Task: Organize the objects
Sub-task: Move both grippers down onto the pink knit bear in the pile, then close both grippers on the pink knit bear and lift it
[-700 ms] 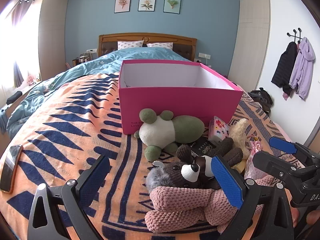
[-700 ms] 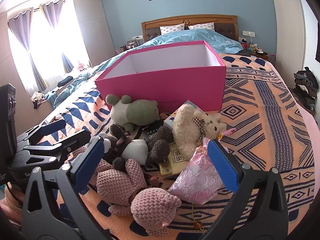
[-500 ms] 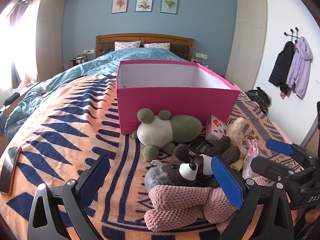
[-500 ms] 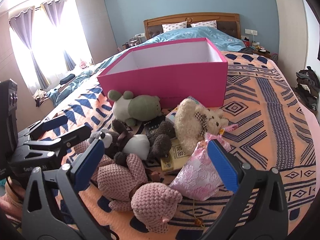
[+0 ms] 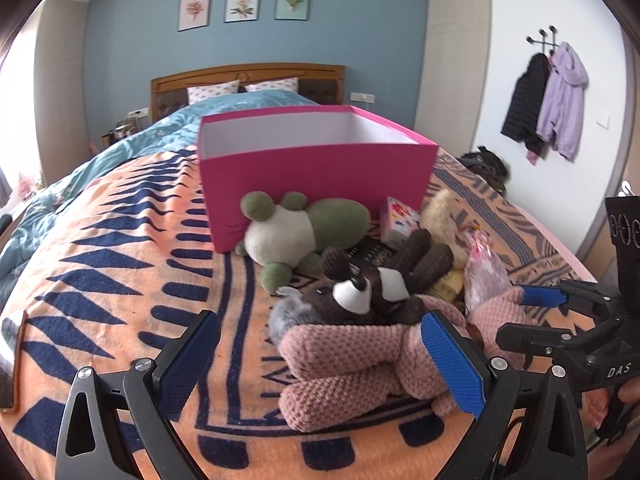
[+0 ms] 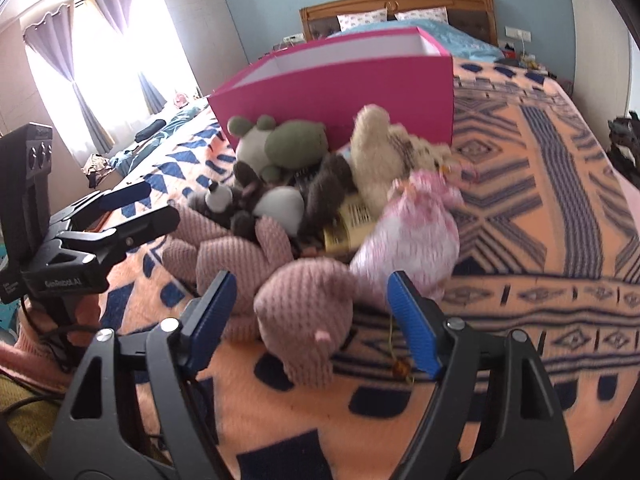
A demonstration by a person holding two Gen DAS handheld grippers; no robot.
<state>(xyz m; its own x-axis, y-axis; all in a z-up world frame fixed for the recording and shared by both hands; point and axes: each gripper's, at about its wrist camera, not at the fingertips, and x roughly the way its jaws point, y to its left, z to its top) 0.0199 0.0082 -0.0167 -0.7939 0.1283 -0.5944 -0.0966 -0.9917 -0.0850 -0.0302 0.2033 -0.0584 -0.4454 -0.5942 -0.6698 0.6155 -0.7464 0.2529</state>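
Note:
A pile of toys lies on the bed before an open pink box [image 5: 320, 176] [image 6: 340, 80]. Nearest is a pink knitted bear [image 5: 360, 356] [image 6: 304, 320]; behind it a brown raccoon plush [image 5: 372, 292] [image 6: 260, 208], a green frog plush [image 5: 304, 228] [image 6: 280, 140], a cream bear [image 6: 376, 152] and a pink floral pouch [image 6: 412, 236] [image 5: 484, 276]. My left gripper [image 5: 320, 356] is open, its jaws standing either side of the pink bear's legs. My right gripper [image 6: 308, 320] is open with the bear's head between its jaws, not pinched.
The orange and navy patterned blanket [image 5: 120, 280] [image 6: 540, 200] covers the bed. A phone [image 5: 10, 360] lies at the left edge. A small patterned box [image 5: 400, 220] and flat packets [image 6: 348, 224] lie under the toys. Coats [image 5: 544, 100] hang on the right wall.
Both grippers have moved forward and lower toward the pink bear. The right gripper's jaws have narrowed and now flank the bear's head; the right view is motion-blurred.

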